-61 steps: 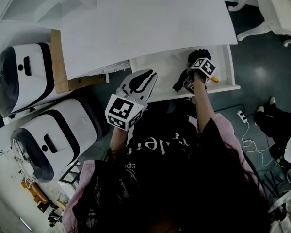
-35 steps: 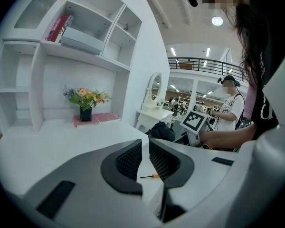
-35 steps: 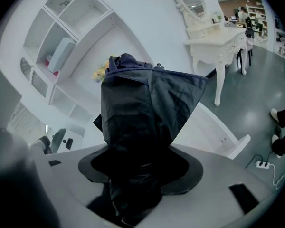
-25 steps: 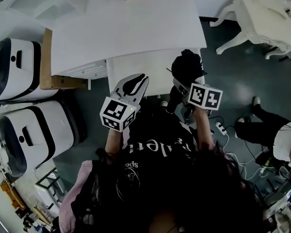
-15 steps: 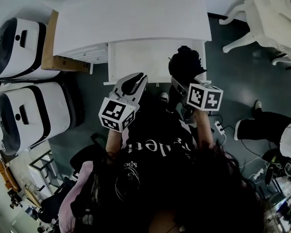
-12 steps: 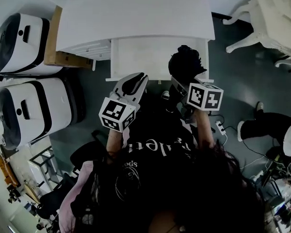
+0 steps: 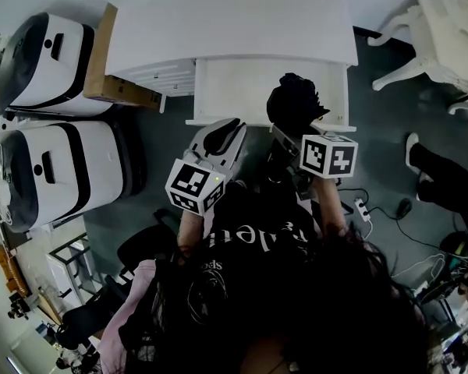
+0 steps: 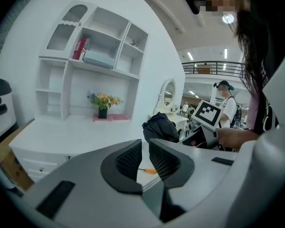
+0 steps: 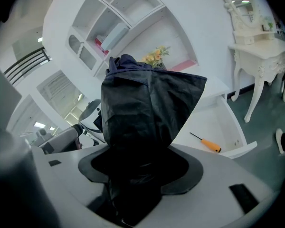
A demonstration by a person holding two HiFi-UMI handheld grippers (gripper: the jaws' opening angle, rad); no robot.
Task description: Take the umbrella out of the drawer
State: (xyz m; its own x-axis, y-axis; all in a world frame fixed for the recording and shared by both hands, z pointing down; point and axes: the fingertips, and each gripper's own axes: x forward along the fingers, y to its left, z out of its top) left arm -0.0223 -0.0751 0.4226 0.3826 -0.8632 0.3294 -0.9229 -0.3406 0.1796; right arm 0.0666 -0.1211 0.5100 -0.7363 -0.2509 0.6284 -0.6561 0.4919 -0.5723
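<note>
A black folded umbrella (image 9: 147,108) stands upright in my right gripper (image 9: 140,163), which is shut on its lower end. In the head view the umbrella (image 7: 295,104) hangs above the front right part of the open white drawer (image 7: 242,92), with the right gripper (image 7: 286,137) just below it. An orange-handled screwdriver (image 9: 208,144) lies on the drawer floor (image 9: 218,122). My left gripper (image 7: 231,127) hovers at the drawer's front edge, left of the umbrella. Its jaws (image 8: 145,151) are shut with nothing between them.
The drawer belongs to a white desk (image 7: 234,29) with a shelf unit and flowers (image 8: 102,101). Two white-and-black machines (image 7: 54,170) and a cardboard box (image 7: 113,84) stand at the left. At the right are a white chair (image 7: 444,29), floor cables (image 7: 363,209) and a person's leg (image 7: 444,178).
The right gripper has drawn back from inside the drawer toward my body, lifting the umbrella up and out. The left gripper has stayed near the drawer front.
</note>
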